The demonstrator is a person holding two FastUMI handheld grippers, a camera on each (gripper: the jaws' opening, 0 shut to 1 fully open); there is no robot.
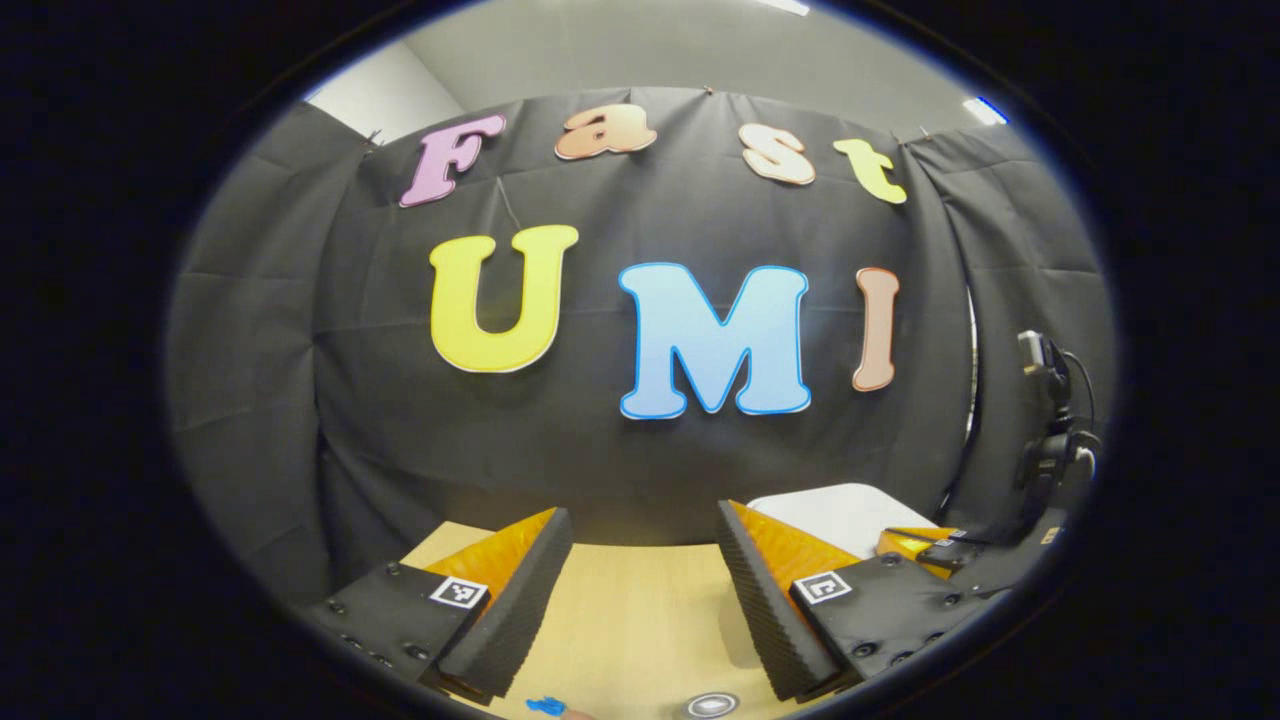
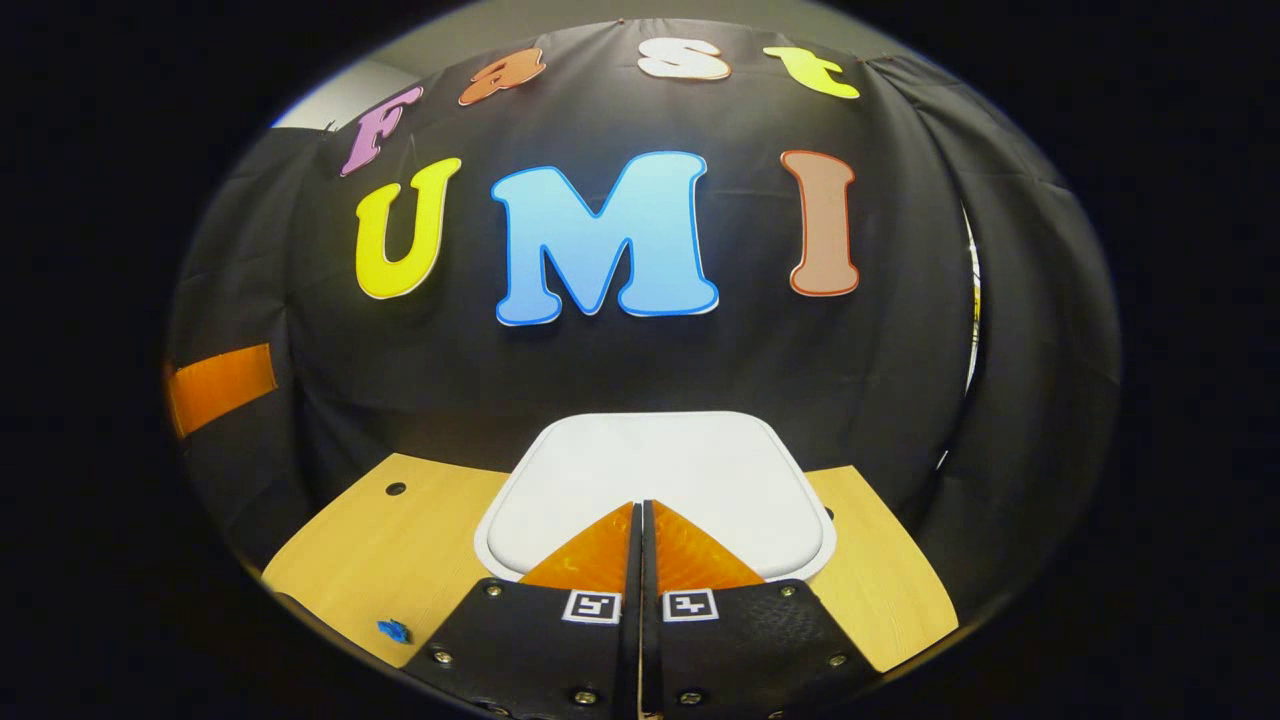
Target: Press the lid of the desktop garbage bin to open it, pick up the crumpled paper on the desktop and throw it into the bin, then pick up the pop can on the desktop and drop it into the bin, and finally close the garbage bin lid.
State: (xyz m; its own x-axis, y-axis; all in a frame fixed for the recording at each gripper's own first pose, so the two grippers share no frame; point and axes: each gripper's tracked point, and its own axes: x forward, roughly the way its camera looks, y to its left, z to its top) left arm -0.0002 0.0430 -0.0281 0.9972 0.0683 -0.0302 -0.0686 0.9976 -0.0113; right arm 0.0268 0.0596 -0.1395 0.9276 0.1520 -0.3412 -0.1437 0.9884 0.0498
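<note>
The right gripper [image 2: 641,510], fingers pressed together and holding nothing, points over the closed white rounded-square plastic bin lid [image 2: 655,470] at the light wooden desktop's [image 2: 400,560] far edge. The left gripper [image 1: 645,540] gapes wide, empty.

Ceiling strips [image 1: 985,110] are lighting evenly from above; wall cloth [image 1: 640,450] is bowing at the fisheye edges (centre sharp), lid [image 2: 655,470] glaring mildly.
</note>
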